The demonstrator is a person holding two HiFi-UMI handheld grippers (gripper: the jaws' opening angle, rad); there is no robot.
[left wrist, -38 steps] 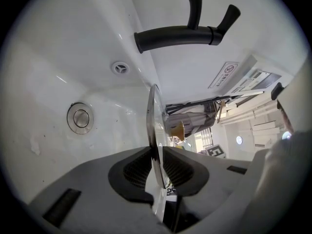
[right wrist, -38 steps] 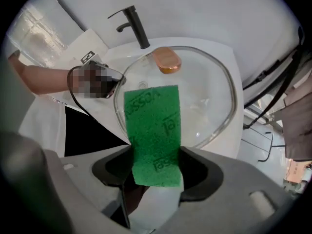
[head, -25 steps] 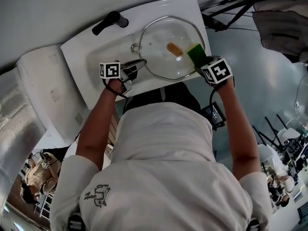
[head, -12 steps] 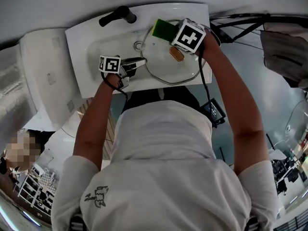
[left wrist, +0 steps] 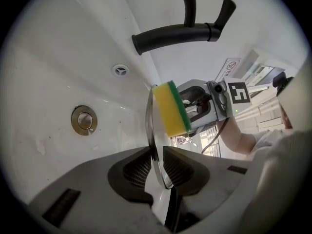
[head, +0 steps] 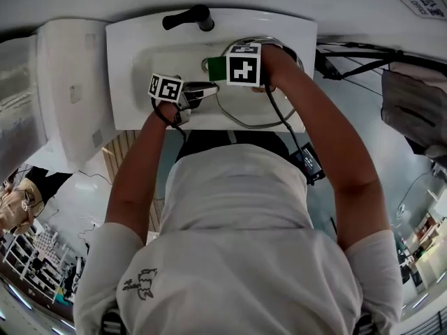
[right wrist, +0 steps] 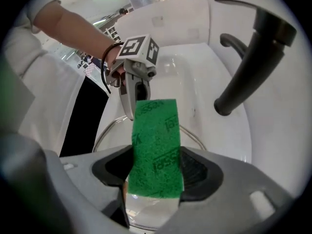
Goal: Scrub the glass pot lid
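Note:
The glass pot lid (head: 246, 121) hangs over the white sink (head: 133, 68), and in the left gripper view it shows edge-on (left wrist: 155, 130). My left gripper (head: 204, 89) is shut on the lid's metal rim, which sits between its pads (left wrist: 139, 167). My right gripper (head: 227, 68) is shut on a sponge (right wrist: 156, 145) that is yellow with a green scrub face. The sponge (left wrist: 170, 108) lies against the lid's glass near the left side, close to the left gripper (right wrist: 134, 87). The lid's middle is hidden under the right gripper's marker cube.
A black faucet (head: 188, 18) stands at the sink's back edge and reaches over the basin (left wrist: 180, 30). The metal drain (left wrist: 84, 120) and an overflow hole (left wrist: 120, 70) sit in the basin. A white fixture (head: 70, 82) stands left of the sink.
My right gripper has carried the sponge from the lid's right edge over the far side to its left part, rolling as it went. The left gripper has kept its hold on the rim.

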